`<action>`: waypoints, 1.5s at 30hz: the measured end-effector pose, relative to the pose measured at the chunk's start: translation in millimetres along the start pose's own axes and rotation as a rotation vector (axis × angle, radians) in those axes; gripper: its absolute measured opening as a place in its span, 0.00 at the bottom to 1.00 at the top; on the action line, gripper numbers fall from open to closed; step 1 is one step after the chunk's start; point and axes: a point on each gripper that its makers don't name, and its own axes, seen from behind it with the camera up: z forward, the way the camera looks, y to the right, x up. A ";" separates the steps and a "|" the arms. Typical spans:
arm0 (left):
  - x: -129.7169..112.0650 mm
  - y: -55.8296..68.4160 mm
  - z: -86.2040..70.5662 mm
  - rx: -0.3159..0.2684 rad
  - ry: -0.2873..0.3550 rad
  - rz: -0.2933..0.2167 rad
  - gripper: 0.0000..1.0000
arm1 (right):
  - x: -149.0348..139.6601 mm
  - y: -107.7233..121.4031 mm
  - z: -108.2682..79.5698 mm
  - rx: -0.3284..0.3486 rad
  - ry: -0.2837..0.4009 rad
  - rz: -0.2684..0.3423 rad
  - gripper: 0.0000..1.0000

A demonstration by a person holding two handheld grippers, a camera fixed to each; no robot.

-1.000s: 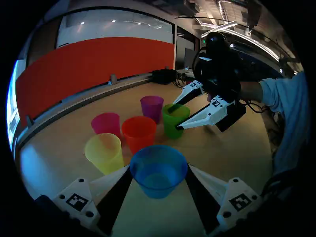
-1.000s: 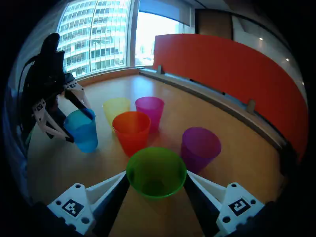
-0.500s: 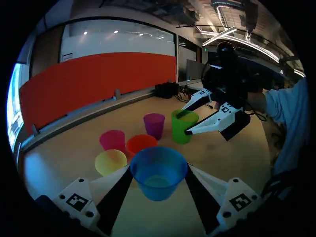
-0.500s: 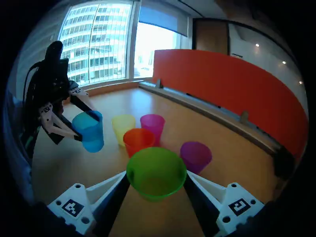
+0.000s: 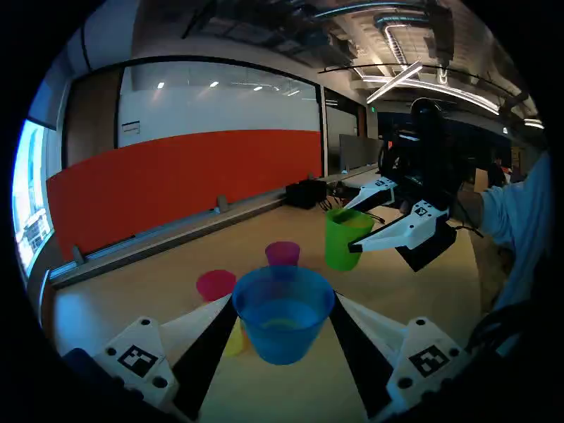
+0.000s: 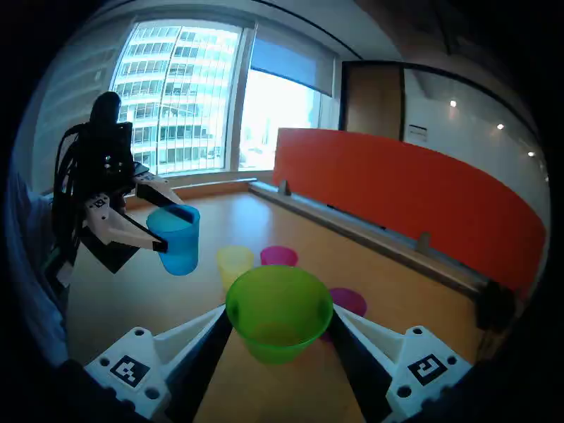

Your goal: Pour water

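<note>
Jaws clamp blue cup point(image 5: 282, 326) and green cup point(image 6: 278, 321) aloft

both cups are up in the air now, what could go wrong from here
1. The blue cup holds liquid, and the left gripper pinches only its sides; a quick tilt could slop water over the rim.
2. The green cup in the right gripper is apart from the blue one, so a poorly lined-up pour would likely land on the table or in the yellow cup.
</note>
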 end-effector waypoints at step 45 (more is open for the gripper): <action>94.4 4.0 -16.7 0.024 0.241 -0.011 0.88 | 81.0 -19.9 -30.6 -0.021 0.246 -0.012 0.91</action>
